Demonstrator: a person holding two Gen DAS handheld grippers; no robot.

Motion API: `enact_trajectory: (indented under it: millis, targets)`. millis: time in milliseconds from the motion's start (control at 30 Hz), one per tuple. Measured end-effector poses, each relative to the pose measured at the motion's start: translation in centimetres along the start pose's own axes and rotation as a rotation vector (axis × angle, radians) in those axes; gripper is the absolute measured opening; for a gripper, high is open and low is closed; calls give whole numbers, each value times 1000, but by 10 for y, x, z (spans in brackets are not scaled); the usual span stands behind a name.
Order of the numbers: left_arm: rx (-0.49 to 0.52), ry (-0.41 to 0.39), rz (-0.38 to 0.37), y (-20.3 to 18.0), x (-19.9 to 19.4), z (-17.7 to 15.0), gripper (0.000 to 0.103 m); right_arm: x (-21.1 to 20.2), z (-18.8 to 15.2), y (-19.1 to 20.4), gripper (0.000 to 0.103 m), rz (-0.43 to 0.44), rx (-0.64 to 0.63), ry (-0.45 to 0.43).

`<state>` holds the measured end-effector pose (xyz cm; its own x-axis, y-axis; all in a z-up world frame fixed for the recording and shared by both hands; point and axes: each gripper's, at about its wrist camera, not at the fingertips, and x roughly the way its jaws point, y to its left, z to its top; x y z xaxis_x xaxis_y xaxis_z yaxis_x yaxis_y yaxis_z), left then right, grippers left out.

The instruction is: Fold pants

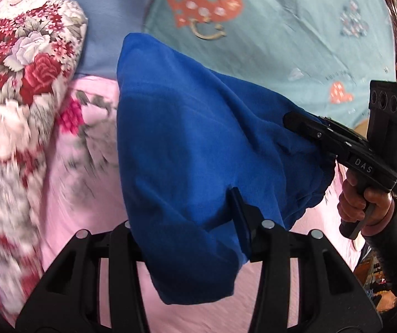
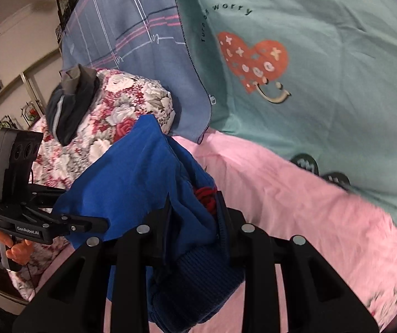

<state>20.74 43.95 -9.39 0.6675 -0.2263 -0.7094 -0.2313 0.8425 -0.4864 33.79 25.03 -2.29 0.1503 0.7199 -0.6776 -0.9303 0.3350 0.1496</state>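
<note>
Pants [image 1: 198, 144] hang bunched over the bed [image 1: 254, 299], both your grippers [image 1: 187, 249] [image 2: 193, 222] clamping them; no neat fold shows yet.

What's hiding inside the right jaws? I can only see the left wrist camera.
Observer: The right gripper is shut on a ribbed, darker band of the blue pants.
Operator: Anything else in there?
Observer: Yes, something red shows between the jaws. I can't tell what it is.
Operator: What's on top of the flowery quilt?
Observer: A dark grey garment lies on it.
</note>
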Motion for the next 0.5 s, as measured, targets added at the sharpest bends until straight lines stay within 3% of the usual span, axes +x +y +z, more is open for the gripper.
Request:
enact_trajectory:
  millis: [200, 500]
  targets:
    - [-62, 22, -32, 55, 46, 30, 45, 72, 20, -19, 28, -25, 16, 84]
    - [-96, 36, -50, 109, 117, 20, 47, 163, -4, -75, 28, -57, 105, 195]
